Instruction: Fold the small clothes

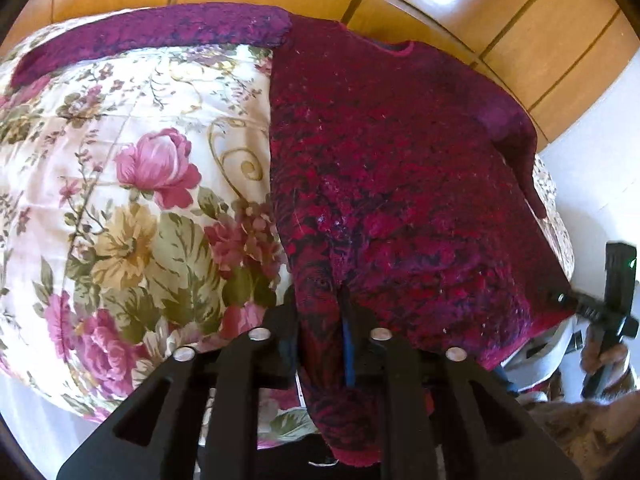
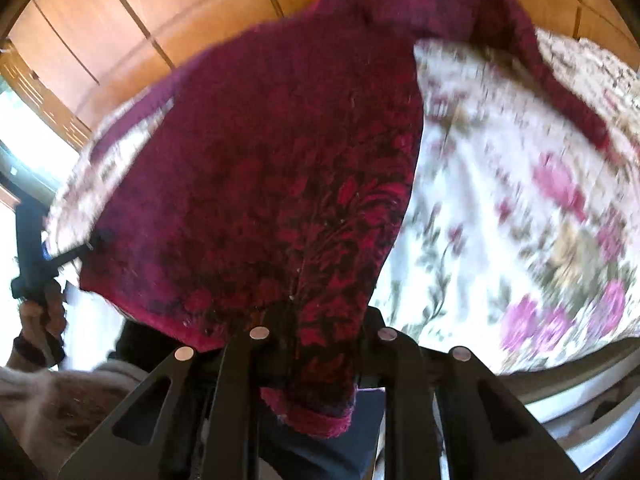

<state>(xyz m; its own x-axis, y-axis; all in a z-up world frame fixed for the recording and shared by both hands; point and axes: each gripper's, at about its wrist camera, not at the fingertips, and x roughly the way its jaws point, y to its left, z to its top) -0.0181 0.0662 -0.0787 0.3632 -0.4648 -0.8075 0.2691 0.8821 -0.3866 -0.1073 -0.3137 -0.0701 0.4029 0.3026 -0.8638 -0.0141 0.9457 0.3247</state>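
A dark red and purple knitted sweater [image 1: 384, 168] lies spread on a floral bedspread [image 1: 132, 184], neck away from me, one sleeve stretched out to the far left. My left gripper [image 1: 326, 332] is shut on the sweater's bottom hem at one corner. My right gripper [image 1: 560, 300] shows at the right, shut on the other hem corner. In the right wrist view the sweater [image 2: 272, 184] fills the middle, my right gripper [image 2: 320, 336] is shut on its hem, and my left gripper [image 2: 94, 240] pinches the far left corner.
The floral bedspread [image 2: 520, 208] covers the bed. A wooden panelled wardrobe [image 1: 460, 12] stands behind it. A bright window [image 2: 28, 128] is at the left of the right wrist view. The bed's edge drops off near me.
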